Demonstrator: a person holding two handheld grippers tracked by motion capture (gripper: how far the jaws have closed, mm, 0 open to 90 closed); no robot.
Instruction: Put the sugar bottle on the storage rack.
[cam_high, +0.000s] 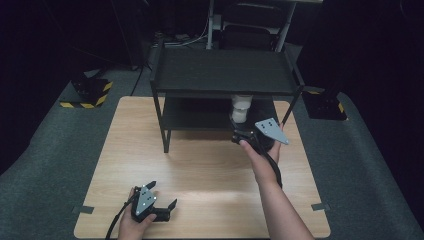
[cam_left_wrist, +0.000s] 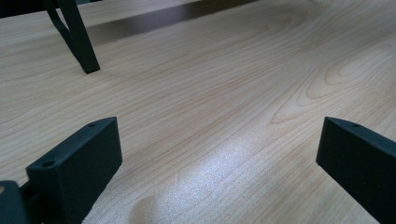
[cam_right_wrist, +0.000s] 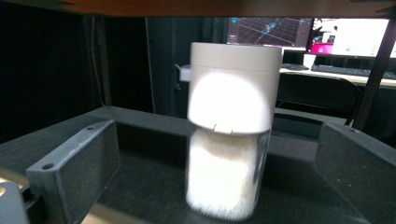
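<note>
From the high view, the left gripper rests low on the wooden tabletop near its front edge, held in the person's left hand, jaws spread and nothing between them. The right gripper reaches toward the lower level of a black two-tier shelf at the back of the tabletop, where a white-lidded jar stands near the shelf's right side. A grey three-cornered plate sits on top of each gripper. Grey carpet surrounds the tabletop, with yellow-and-black striped bases on the floor at both sides and a dark room beyond.

In the left gripper view, the left gripper has its black jaws wide apart over bare, pale wood grain with a soft sheen. A black shelf leg stands on the tabletop at the upper left.

In the right gripper view, the right gripper is spread wide, a jaw on either side of the jar and neither touching it. The jar is upright on the dark lower shelf board, a clear cylinder full of white grainy stuff under a tall matte white lid with a small tab. Lit monitors glow behind.
</note>
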